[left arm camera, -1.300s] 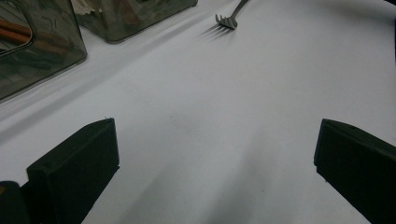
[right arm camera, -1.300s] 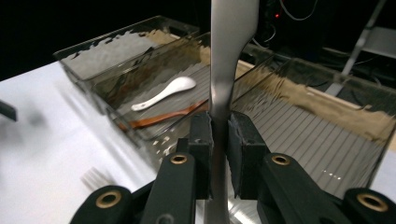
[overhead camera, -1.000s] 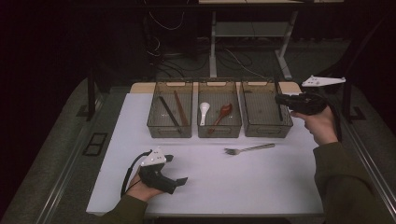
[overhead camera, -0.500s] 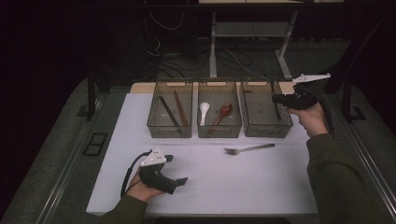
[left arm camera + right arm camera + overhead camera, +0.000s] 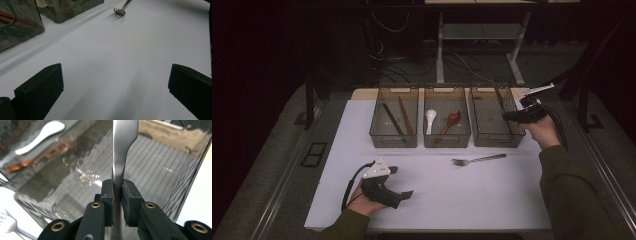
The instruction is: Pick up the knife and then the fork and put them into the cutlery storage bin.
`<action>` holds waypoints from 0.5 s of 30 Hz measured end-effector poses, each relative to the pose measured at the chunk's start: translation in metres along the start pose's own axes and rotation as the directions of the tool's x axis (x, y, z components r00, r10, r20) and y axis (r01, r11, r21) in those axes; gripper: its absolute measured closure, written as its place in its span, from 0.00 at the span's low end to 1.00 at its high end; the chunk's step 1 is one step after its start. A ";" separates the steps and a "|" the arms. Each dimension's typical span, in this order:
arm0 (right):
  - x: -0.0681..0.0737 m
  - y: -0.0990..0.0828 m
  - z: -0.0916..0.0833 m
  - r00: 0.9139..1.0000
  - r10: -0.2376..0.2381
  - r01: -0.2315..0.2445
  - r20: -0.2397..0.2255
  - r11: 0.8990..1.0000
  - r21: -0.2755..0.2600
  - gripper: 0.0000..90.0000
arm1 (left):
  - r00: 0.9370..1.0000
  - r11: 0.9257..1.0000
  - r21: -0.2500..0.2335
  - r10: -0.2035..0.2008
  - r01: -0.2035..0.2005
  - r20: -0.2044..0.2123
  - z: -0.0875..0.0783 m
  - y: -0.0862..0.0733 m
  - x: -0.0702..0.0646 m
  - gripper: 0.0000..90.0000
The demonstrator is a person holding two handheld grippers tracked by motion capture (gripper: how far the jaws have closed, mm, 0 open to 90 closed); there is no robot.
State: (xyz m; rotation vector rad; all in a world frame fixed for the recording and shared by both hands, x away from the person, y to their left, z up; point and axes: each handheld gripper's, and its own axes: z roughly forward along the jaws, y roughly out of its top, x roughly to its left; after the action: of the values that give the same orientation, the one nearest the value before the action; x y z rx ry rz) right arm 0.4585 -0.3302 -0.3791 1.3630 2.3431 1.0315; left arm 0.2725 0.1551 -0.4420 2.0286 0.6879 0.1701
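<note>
My right gripper hovers over the right-hand clear bin and is shut on the flat handle of a metal utensil. The utensil sticks up and away from the jaws above that bin's ribbed floor. My left gripper rests on the white table at the near left. It stands open, with bare tabletop between its fingers. A metal fork lies loose on the table in front of the bins, its tines toward the left gripper.
Three clear bins stand in a row at the back. The left bin holds a black and a brown chopstick. The middle bin holds a white spoon and a brown spoon. Table frames and cables lie beyond.
My right hand has come down and a little nearer over the right-hand bin, still gripping the utensil. The left hand and the fork have stayed put.
</note>
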 end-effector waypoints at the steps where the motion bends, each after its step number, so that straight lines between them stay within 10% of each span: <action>1: 0.000 -0.001 0.001 1.000 0.004 -0.004 0.001 1.000 0.012 0.89 | 1.000 1.000 0.001 0.001 -0.001 0.000 0.000 0.000 0.000 0.00; 15: -0.001 -0.002 0.010 0.999 0.027 -0.029 0.019 0.995 0.098 0.89 | 1.000 1.000 0.008 0.004 -0.004 0.006 0.001 0.000 0.000 0.00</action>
State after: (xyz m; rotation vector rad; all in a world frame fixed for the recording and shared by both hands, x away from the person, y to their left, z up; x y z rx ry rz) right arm 0.4627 -0.3273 -0.3875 1.4380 2.3974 0.9196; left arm 0.2728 0.1547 -0.4425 2.0372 0.6815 0.1639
